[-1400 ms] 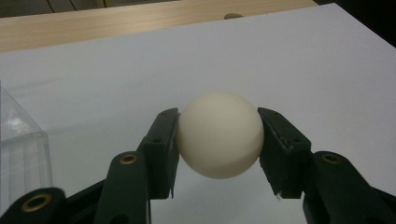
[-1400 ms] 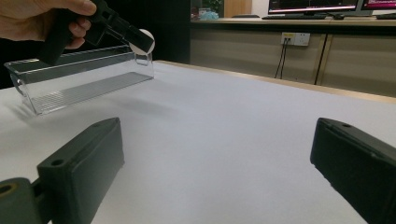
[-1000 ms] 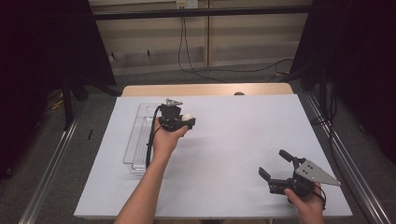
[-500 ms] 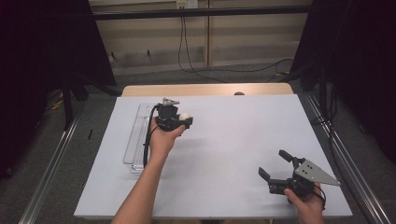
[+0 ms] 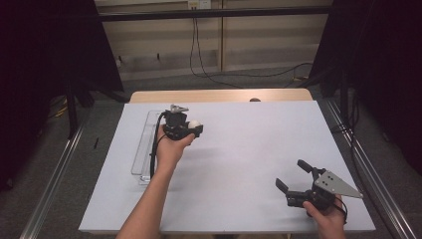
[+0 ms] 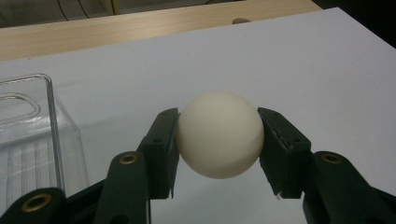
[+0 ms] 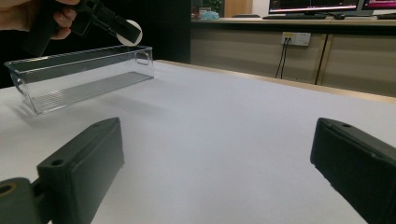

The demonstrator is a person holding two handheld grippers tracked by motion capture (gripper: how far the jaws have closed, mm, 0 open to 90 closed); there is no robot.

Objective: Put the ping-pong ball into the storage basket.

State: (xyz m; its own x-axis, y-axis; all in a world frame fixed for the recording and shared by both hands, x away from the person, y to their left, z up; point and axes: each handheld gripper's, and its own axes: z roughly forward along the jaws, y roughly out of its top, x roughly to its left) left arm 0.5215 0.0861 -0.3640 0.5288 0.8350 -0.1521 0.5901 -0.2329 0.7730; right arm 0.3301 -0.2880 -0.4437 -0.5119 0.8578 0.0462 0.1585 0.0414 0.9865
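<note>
A white ball (image 5: pixel 194 123) (image 6: pixel 219 134) is pinched between the two black pads (image 6: pixel 163 140) of my left gripper (image 5: pixel 192 127) (image 6: pixel 218 144), held in the air above the white table. Just to its left lies a clear plastic bin (image 5: pixel 142 149) (image 6: pixel 28 140) (image 7: pixel 79 74), long and narrow. In the right gripper view, the left gripper with the ball (image 7: pixel 128 25) hangs over the bin's far end. My right gripper (image 5: pixel 292 174) (image 7: pixel 215 154) rests near the table's front right corner, its jaws wide apart with nothing between them.
The white table top (image 5: pixel 249 149) spreads between the two hands. A wooden strip (image 5: pixel 219 95) runs along its far edge. Metal rails (image 5: pixel 54 174) flank the table on the floor, and cables (image 5: pixel 224 74) lie behind it.
The left gripper with the ball has shifted slightly left, toward the bin. The right gripper has stayed where it was.
</note>
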